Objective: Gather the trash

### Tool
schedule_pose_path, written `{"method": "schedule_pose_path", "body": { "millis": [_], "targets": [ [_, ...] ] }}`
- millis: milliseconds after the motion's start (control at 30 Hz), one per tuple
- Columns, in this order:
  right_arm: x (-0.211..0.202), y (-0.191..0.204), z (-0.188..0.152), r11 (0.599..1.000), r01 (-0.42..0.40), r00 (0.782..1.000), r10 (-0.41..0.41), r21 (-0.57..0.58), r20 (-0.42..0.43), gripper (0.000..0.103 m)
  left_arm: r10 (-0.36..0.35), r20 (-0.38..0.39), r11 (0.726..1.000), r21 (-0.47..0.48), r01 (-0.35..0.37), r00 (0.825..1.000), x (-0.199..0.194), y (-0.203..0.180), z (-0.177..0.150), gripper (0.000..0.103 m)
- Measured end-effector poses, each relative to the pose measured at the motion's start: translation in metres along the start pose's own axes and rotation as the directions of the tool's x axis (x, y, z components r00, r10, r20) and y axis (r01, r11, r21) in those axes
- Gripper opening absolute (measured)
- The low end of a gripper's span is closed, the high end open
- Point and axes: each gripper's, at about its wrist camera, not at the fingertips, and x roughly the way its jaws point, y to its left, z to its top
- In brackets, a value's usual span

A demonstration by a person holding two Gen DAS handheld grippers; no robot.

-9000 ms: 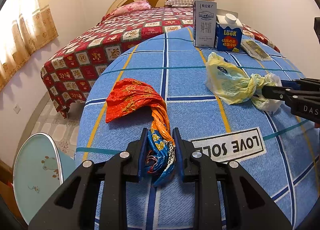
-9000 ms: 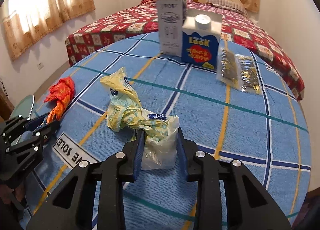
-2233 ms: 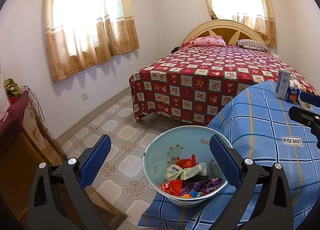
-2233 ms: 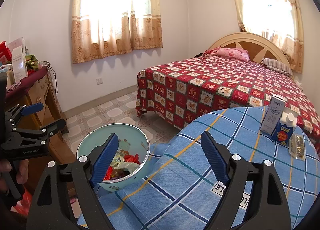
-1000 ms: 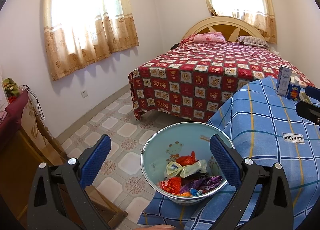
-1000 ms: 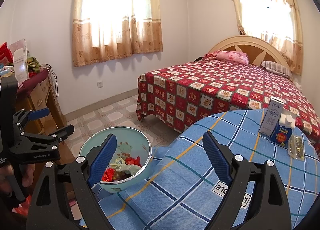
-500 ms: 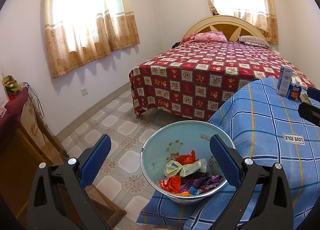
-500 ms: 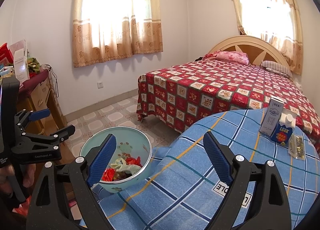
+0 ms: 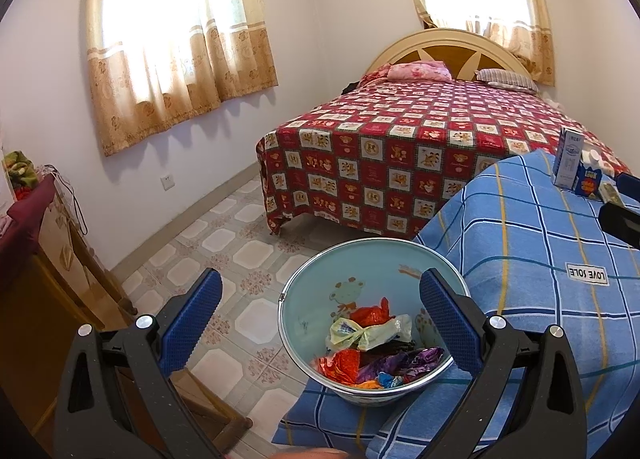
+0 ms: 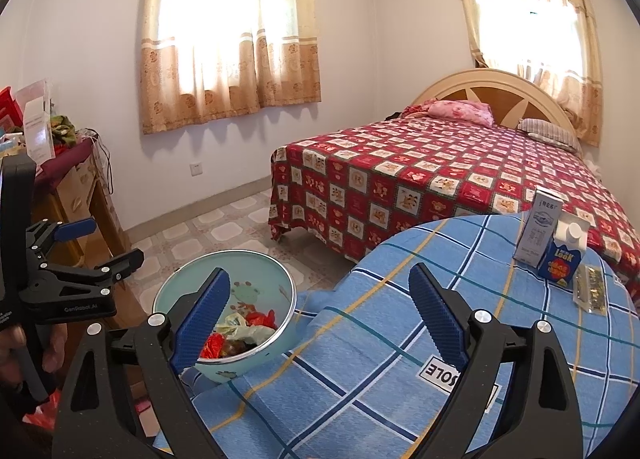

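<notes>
A pale blue bowl point(image 9: 316, 299) rests at the edge of the blue checked tablecloth point(image 9: 532, 243) and holds crumpled trash: an orange wrapper point(image 9: 370, 313), a yellow-white bag point(image 9: 362, 333) and purple wrappers point(image 9: 400, 365). My left gripper point(image 9: 318, 319) is open and empty, held above and in front of the bowl. My right gripper point(image 10: 318, 307) is open and empty, above the tablecloth point(image 10: 400, 339) beside the bowl point(image 10: 192, 287). The left gripper also shows in the right wrist view point(image 10: 80, 247).
A milk carton point(image 10: 538, 233), a blue Look carton point(image 10: 564, 259) and a clear packet point(image 10: 590, 291) stand at the table's far right. A bed with a red quilt point(image 10: 420, 179) lies behind. A wooden cabinet point(image 10: 76, 195) stands at left. Tiled floor point(image 9: 224, 243) lies between.
Nine seconds ago both grippers were shut on trash on the table; now both are open and empty and the trash lies in the bowl. Over the last second, almost nothing has moved.
</notes>
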Motion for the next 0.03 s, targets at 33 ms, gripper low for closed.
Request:
{"method": "schedule_pose_path", "body": {
  "millis": [33],
  "targets": [
    [-0.0006, -0.0010, -0.0004, 1.000, 0.002, 1.000, -0.002, 0.000, 0.000, 0.090, 0.004, 0.002, 1.000, 0.003, -0.004, 1.000, -0.0003, -0.0005, -0.0003, 0.097]
  ]
}}
